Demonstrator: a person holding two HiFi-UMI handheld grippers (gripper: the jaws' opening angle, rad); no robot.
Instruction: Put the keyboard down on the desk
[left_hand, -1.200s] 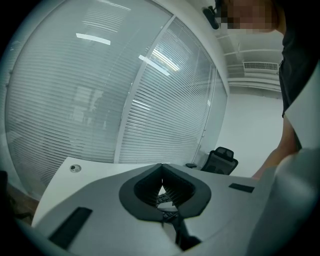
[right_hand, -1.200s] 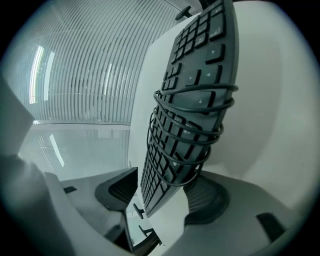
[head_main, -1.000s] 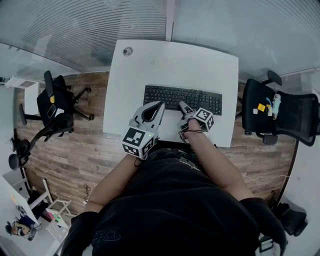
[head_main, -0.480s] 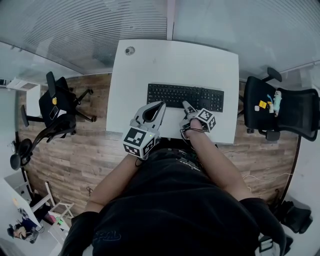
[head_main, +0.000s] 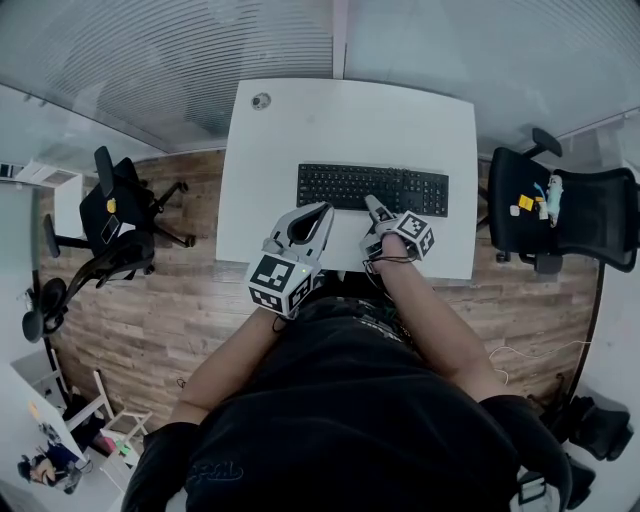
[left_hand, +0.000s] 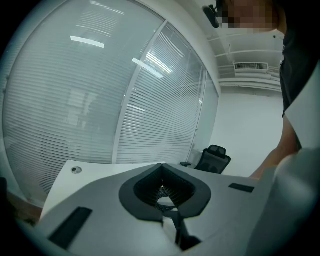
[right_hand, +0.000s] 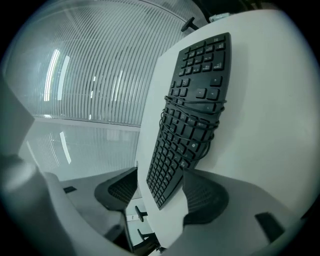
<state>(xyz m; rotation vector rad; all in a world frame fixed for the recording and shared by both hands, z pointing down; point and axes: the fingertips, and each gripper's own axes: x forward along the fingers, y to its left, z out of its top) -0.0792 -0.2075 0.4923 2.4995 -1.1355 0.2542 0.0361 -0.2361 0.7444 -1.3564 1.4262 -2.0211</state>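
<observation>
A black keyboard lies flat on the white desk, with its cable wound around its middle. My right gripper is at the keyboard's front edge. In the right gripper view its jaws stand open, one on each side of the keyboard's near edge, with a gap between the pads and the keyboard. My left gripper hovers over the desk's front edge, left of the right one and clear of the keyboard. Its jaws are shut on nothing.
A round cable grommet sits at the desk's far left corner. A black office chair stands to the left, and another with small items on its seat to the right. A glass wall with blinds runs behind the desk.
Neither the keyboard nor the grippers have visibly moved relative to the desk. Only the head view has shifted slightly.
</observation>
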